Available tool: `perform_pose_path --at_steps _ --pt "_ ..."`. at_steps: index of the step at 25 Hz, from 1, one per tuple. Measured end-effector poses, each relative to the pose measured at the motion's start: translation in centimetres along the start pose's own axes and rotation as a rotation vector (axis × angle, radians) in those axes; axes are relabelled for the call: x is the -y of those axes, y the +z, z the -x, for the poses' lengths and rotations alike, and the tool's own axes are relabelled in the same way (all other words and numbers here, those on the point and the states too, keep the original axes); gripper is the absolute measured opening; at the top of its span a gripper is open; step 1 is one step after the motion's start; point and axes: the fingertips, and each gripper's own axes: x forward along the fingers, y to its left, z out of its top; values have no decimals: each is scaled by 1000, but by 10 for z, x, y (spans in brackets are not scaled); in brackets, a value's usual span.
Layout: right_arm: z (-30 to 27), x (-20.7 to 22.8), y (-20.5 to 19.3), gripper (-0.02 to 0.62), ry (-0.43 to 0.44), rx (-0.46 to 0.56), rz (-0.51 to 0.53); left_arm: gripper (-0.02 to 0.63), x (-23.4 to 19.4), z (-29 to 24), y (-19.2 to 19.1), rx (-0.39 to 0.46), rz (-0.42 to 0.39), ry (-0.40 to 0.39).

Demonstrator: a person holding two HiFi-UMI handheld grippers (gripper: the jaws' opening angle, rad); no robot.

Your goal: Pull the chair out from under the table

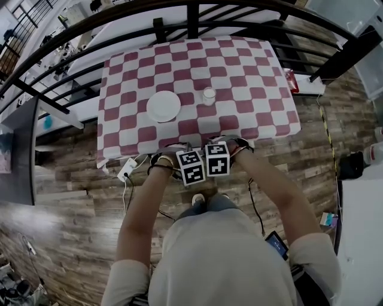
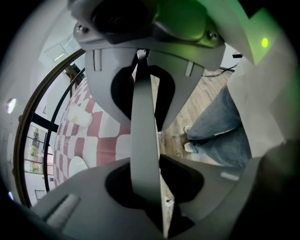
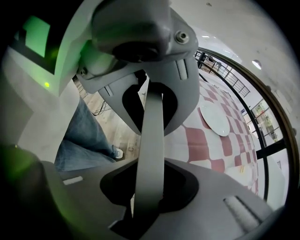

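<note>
The table [image 1: 239, 89] wears a red-and-white checked cloth, and the chair is pushed in at its near edge, mostly hidden in the head view. There my left gripper [image 1: 190, 162] and right gripper [image 1: 216, 156] point down side by side at that edge. In the left gripper view the chair's grey back rail [image 2: 143, 103] runs through the notches of both jaws of the left gripper [image 2: 146, 144]. The right gripper [image 3: 152, 147] straddles the same rail [image 3: 153, 117]. Dark gaps show beside the rail in each notch. I see no pad pressing on it.
A white plate [image 1: 163, 106] and a cup [image 1: 208, 95] stand on the cloth. A black railing [image 1: 191, 18] runs behind the table. A white power strip [image 1: 127, 170] with cables lies on the wood floor at the left. The person's legs [image 2: 220, 136] stand just behind the chair.
</note>
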Motion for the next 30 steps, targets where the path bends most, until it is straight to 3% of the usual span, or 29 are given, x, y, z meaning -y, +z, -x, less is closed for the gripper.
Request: perform_pose_path --at_steps 12,30 --pt "-1 -1 -1 80 1 -9 10 84 1 0 0 -1 14 -14" --pt "2 -14 2 74 34 3 -80 80 13 4 1 14 -4 -39"
